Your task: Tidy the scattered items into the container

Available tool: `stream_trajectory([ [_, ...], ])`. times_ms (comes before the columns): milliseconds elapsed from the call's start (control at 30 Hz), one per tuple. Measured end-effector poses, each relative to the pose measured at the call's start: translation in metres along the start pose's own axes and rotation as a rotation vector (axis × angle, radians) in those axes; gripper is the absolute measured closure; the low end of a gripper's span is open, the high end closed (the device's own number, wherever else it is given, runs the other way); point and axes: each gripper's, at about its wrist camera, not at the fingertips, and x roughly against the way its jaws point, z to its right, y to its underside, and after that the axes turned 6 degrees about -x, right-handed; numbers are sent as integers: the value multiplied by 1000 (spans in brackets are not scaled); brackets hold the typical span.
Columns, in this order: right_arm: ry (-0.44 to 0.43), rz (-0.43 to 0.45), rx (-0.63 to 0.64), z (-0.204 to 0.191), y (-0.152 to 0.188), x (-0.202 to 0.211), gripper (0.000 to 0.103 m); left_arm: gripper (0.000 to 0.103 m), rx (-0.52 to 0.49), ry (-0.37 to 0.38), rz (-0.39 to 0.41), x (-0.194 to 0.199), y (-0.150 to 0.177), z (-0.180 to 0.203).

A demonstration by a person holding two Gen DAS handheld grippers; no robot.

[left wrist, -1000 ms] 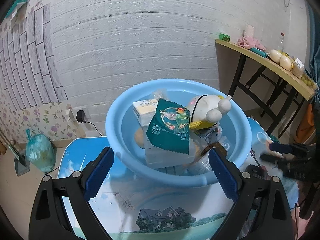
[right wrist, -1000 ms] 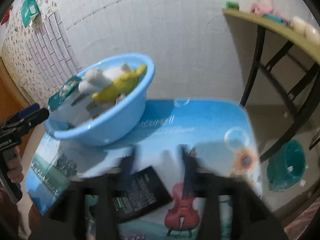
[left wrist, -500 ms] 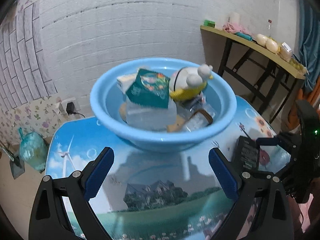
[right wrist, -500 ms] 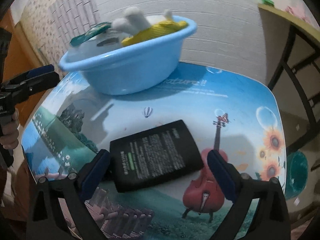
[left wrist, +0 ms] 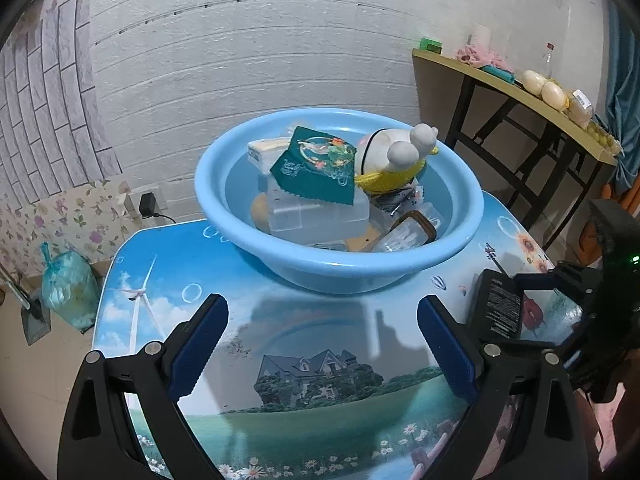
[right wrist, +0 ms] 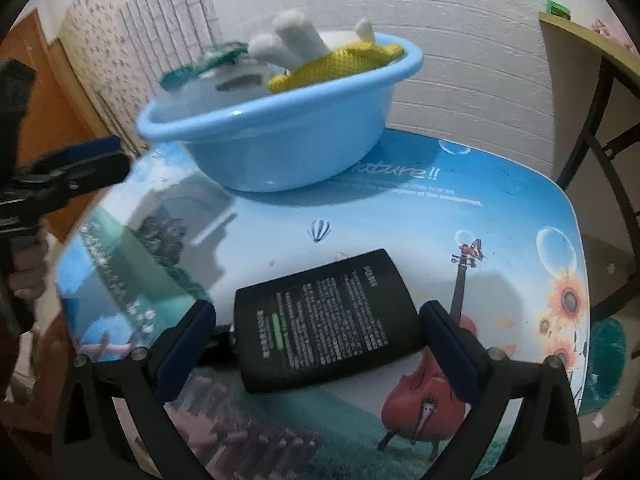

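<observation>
**Black pack between the right fingers**

We see the right gripper (right wrist: 320,344) low in its frame, its jaws spread wide and just opened further; the black pack (right wrist: 326,322) lies flat on the table (right wrist: 500,216) between them, the pads not pressing it. The left gripper (left wrist: 322,348) stands open over bare table, holding nothing. The full basin (left wrist: 340,256) sits mid-frame in the left view, upper left in the right view
</observation>
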Motion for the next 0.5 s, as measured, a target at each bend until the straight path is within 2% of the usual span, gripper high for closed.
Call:
stream_trajectory([
  [133,-54,-42,32,7,6,6,0,7,13,-1,-4,-1,1,-3],
  [267,7,-49,129,-1,8,-1,0,7,6,-5,-6,-1,1,-2],
  [367,10,-91,150,-3,7,-12,0,7,2,-9,-6,0,1,-2],
  [433,60,-95,195,-8,5,-20,0,7,1,-10,-6,1,2,-1],
  [500,67,-95,210,-13,3,-23,0,7,-2,-12,-9,2,2,-2],
])
